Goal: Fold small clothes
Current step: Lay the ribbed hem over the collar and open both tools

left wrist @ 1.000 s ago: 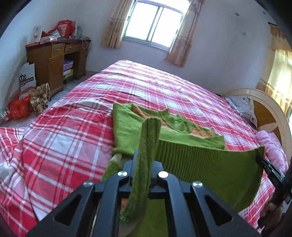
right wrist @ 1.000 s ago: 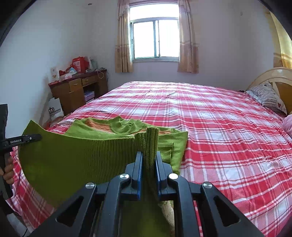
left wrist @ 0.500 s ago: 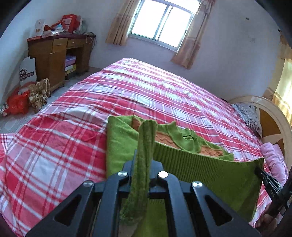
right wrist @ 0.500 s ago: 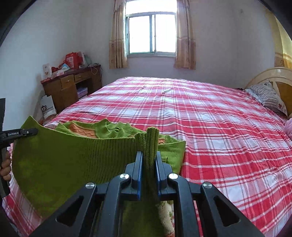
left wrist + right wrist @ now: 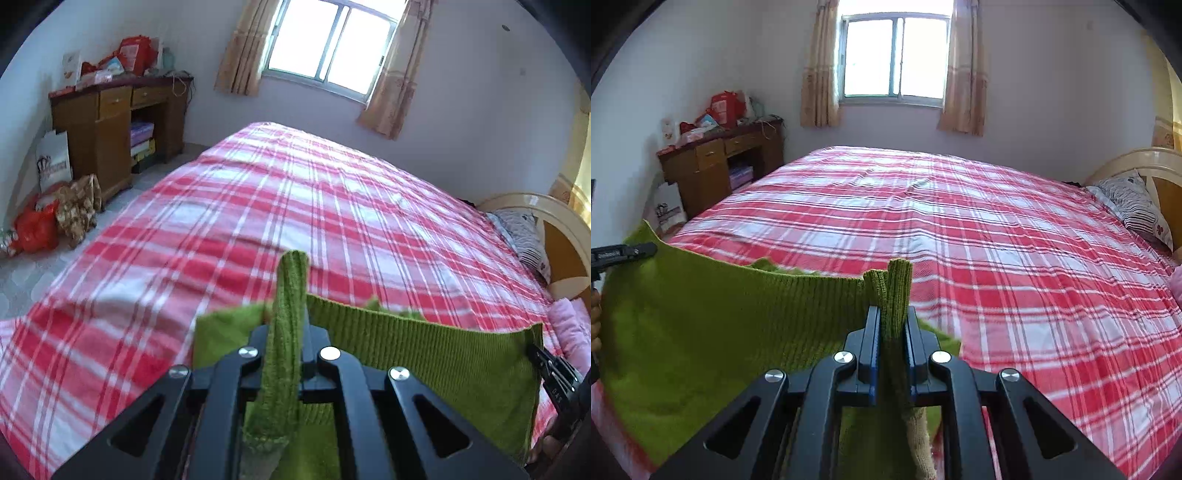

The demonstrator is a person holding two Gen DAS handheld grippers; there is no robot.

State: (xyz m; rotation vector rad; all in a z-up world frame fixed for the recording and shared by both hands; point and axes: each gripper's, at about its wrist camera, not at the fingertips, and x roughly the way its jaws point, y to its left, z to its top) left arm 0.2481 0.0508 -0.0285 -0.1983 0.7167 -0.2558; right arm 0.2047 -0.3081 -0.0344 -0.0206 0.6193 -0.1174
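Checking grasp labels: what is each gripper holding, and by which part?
Both hold the green knit sweater by its ribbed edge: left gripper is shut on one corner, right gripper on the other, the edge stretched between them above the plaid bed.

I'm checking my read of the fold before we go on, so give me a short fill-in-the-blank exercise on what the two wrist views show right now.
1. Both tools are shut on the ribbed edge of a ____ knitted sweater.
2. The left tool and the right tool hold that edge stretched above a bed covered in a red and white ____ sheet.
3. On the wall beyond the bed, curtains hang on both sides of a ____.

Missing words: green; plaid; window
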